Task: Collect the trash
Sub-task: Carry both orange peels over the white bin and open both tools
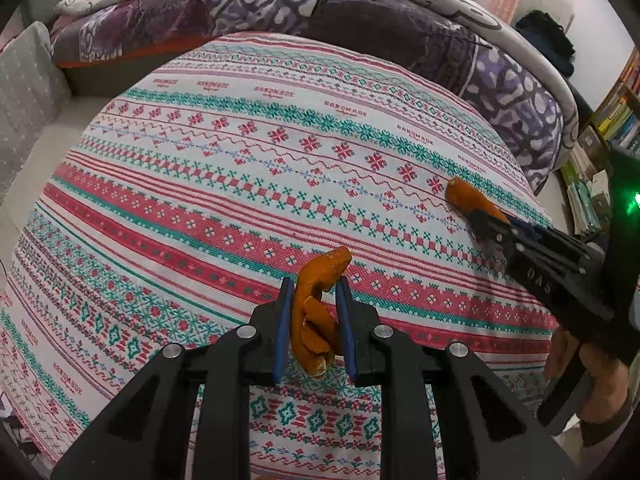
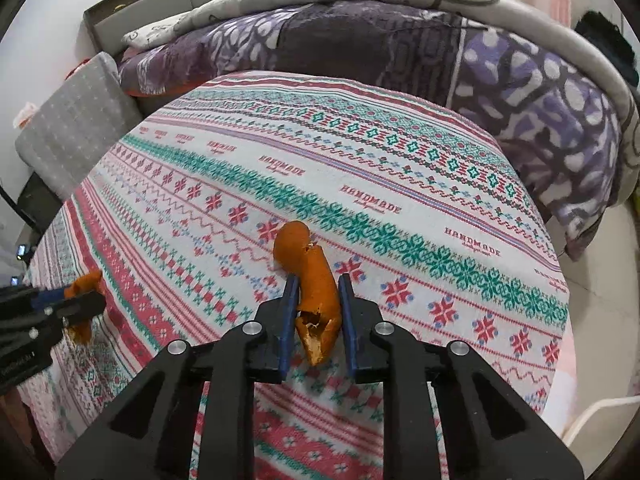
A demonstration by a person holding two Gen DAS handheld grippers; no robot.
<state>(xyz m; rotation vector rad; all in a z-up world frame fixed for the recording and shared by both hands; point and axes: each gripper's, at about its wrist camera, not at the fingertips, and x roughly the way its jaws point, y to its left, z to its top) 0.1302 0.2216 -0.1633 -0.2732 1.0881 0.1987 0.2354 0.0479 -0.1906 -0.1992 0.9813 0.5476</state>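
Observation:
Two pieces of orange peel lie on a patterned bedspread (image 1: 224,168). In the left wrist view, my left gripper (image 1: 314,292) has its blue-padded jaws closed around one curled orange peel (image 1: 318,308). In the right wrist view, my right gripper (image 2: 318,286) has its jaws closed around the other orange peel (image 2: 310,276), which rests on the bedspread (image 2: 400,184). The right gripper also shows in the left wrist view (image 1: 480,220) with its peel (image 1: 464,196). The left gripper shows at the left edge of the right wrist view (image 2: 86,300) with its peel (image 2: 82,286).
A purple patterned quilt (image 1: 360,20) is bunched along the far side of the bed. A grey pillow (image 2: 72,120) lies at the left. Bookshelves (image 1: 612,120) stand at the right. A white frame (image 2: 600,420) sits beyond the bed's right edge.

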